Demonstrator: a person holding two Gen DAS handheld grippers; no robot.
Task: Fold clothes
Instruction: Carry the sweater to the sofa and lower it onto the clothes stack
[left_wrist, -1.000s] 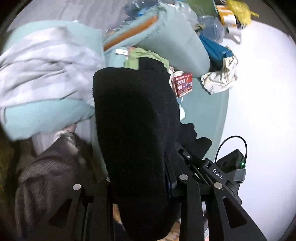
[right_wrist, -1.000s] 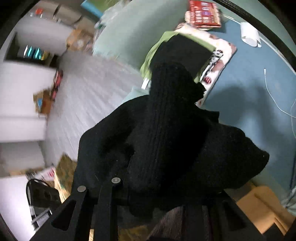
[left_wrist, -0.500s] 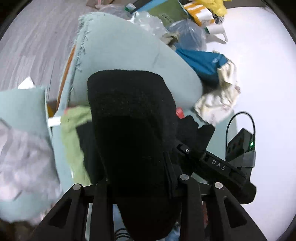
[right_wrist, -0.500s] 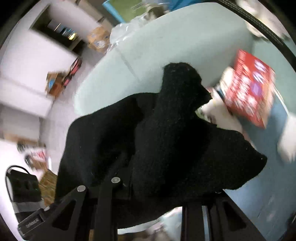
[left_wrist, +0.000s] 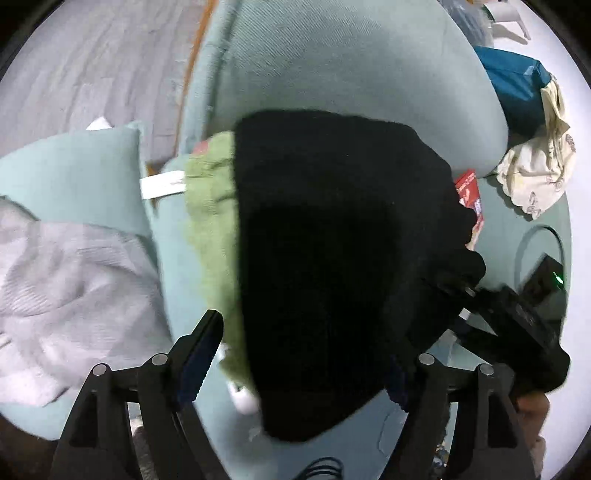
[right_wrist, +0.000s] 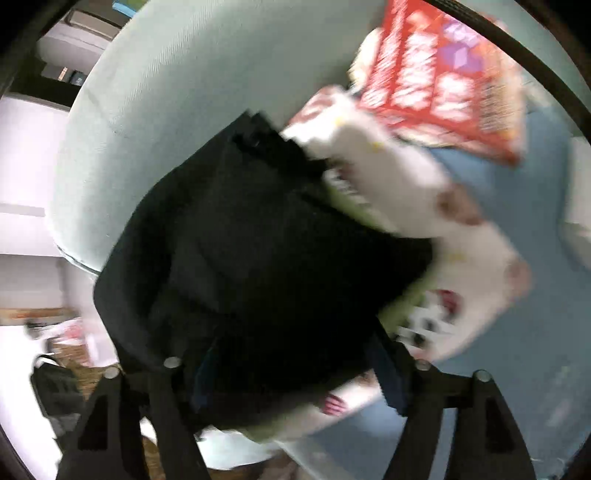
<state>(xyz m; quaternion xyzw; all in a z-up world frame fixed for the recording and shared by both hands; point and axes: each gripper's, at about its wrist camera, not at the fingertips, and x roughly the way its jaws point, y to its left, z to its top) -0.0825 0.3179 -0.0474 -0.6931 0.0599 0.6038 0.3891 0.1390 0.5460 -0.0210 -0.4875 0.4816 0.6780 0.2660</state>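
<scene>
Black knitwear (left_wrist: 332, 258) is seen in the middle of both wrist views, lying over a green cloth (left_wrist: 210, 206) on the pale teal sofa (left_wrist: 351, 62). The left gripper (left_wrist: 306, 362) is spread wide, its fingers on both sides of the garment and not clamped. The right gripper (right_wrist: 295, 369) is also parted around the dark fabric. A red box (right_wrist: 439, 77) is found at 1 o'clock in the right view, and a grey blanket (left_wrist: 66, 288) at 9 o'clock in the left view.

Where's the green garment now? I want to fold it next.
In the left wrist view, the green garment lies on the teal sofa, partly under the black knit garment, left of it, beside the grey cloth.
</scene>
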